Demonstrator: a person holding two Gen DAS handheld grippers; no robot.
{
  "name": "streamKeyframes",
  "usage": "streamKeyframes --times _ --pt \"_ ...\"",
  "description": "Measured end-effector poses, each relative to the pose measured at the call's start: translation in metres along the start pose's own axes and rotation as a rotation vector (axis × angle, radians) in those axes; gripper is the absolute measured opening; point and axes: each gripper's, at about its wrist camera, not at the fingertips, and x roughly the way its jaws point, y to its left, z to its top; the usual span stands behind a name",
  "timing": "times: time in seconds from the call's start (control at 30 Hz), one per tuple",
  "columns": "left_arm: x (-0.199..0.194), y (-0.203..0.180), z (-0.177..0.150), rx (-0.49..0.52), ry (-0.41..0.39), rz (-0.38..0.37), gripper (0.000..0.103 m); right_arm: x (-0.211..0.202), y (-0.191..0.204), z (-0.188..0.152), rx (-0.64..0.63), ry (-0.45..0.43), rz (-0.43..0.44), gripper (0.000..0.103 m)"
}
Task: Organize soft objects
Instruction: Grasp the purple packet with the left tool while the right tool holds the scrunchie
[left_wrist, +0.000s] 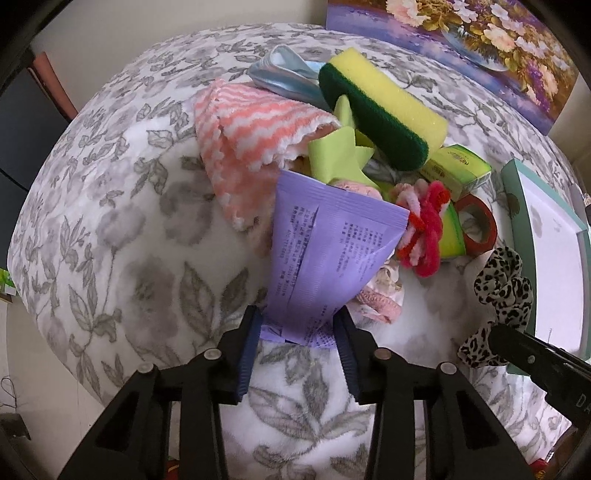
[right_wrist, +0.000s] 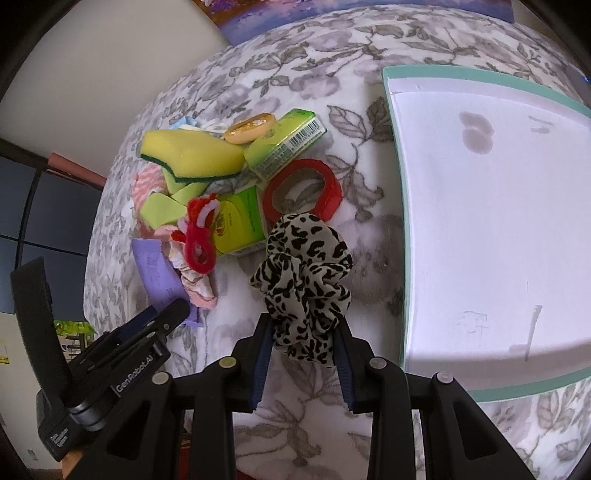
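Looking along the left tool (left_wrist: 298, 345), its two blue-padded fingers are standing on either side of the near end of a purple packet (left_wrist: 325, 251), pinching that creased end lightly; the packet's long axis is running straight ahead, away from the tool, up onto the heap where a pink striped cloth (left_wrist: 251, 136) and a yellow-green sponge (left_wrist: 384, 110) are lying farther off on the flowered tabletop (left_wrist: 122, 229). To this tool's right, well beyond the heap, a shallow teal-rimmed box (left_wrist: 517, 206) is waiting. Turning to the right view, the right tool (right_wrist: 303, 341) is clamped on a leopard-print scrunchie (right_wrist: 304, 280), which is bunching up ahead of the fingers and hanging clear of the heap. The box (right_wrist: 393, 155) is lying immediately to this tool's right, nearer than anything else, so the right hand is probably better placed for the coming drop, needing only a short sideways carry. The purple packet (right_wrist: 157, 273) is sitting far to the left, under the left tool (right_wrist: 162, 317).
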Motion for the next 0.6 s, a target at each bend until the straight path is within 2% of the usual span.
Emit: streamKeyframes --times 0.1,0.37,0.43,0.6 --pt "-0.008 0.006 -0.001 -0.019 -0.031 -0.027 0.039 0.000 0.000 0.000 0.003 0.001 0.005 0.034" --pt "-0.033 0.011 -0.006 -0.038 -0.092 -0.029 0.036 -0.006 -0.004 -0.003 0.009 -0.016 0.035 0.034" --pt "-0.044 0.011 -0.006 -0.035 -0.115 -0.023 0.000 -0.010 -0.006 -0.003 0.008 -0.025 0.036 0.034" --pt "-0.049 0.003 -0.005 -0.007 -0.119 -0.012 0.001 -0.022 -0.004 -0.003 0.002 -0.049 0.045 0.034"
